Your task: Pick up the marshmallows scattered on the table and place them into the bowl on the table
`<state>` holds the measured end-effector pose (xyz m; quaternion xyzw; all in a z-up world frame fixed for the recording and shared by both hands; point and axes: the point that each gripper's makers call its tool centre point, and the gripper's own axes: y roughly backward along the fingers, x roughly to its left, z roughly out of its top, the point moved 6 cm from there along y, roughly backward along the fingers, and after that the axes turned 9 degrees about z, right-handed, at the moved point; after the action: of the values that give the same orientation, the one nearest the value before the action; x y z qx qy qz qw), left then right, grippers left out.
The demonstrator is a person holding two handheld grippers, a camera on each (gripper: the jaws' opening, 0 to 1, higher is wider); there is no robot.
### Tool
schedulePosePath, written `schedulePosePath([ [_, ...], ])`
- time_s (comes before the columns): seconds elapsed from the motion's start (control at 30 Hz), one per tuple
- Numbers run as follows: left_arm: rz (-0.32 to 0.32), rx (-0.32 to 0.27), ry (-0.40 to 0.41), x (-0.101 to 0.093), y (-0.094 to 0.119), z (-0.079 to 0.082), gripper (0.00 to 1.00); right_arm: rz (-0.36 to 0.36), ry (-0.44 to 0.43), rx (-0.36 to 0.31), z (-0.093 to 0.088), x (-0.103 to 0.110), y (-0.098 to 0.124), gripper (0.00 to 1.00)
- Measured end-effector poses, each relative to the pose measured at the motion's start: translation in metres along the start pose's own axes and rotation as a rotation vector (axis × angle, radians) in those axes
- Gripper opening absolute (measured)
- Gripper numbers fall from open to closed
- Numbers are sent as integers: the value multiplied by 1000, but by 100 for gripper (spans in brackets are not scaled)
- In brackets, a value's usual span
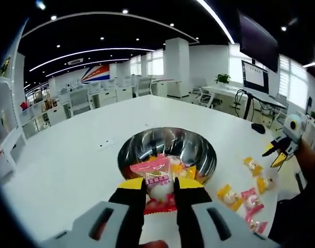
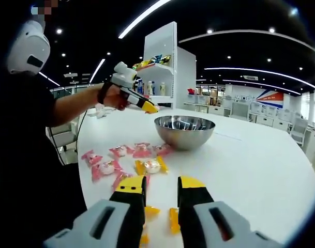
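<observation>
left gripper [image 1: 161, 187] fingers clamped on pink-wrapped marshmallow [image 1: 158, 178], held just over near rim of steel bowl [image 1: 147, 147]; wrapped sweets already inside. right gripper [image 2: 160, 187] fingers apart, gripping nothing, above yellow wrappers [image 2: 174, 219] on white surface [image 2: 250, 170]. beyond: scattered pink and yellow marshmallows [image 2: 151, 166], then bowl. shelves [image 2: 160, 72] far behind.

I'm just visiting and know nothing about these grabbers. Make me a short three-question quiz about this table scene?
1. True or false: the left gripper holds a pink-wrapped marshmallow over the bowl's near rim.
2. The bowl is: A plastic, B shiny metal, C wood?
3. Fill in: the right gripper's jaws stand ____, nothing between them, above the loose marshmallows on the table.

Key: 1 true; 2 B; 3 open.
</observation>
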<state>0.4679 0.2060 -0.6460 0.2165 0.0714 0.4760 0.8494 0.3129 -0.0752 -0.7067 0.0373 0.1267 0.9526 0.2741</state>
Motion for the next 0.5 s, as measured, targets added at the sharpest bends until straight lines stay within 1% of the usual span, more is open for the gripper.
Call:
schedulePosePath([
  [0.07, -1, 6, -1, 1, -5, 1, 23, 2, -3, 2, -2, 1, 0, 24],
  [0.1, -2, 10, -2, 6, -11, 3, 23, 2, -5, 5, -3, 1, 0, 24],
  [0.23, -17, 21, -4, 6, -21, 5, 23, 0, -13, 9, -6, 1, 0, 24],
  [0.3, -29, 25, 21, 4, -26, 6, 23, 0, -14, 11, -6, 0, 0, 24],
  [0.43, -19, 31, 18, 9, -41, 10, 23, 2, -13, 10, -5, 0, -1, 24],
  [0.5, -18, 33, 24, 5, -42, 11, 23, 3, -14, 8, -5, -1, -1, 24],
])
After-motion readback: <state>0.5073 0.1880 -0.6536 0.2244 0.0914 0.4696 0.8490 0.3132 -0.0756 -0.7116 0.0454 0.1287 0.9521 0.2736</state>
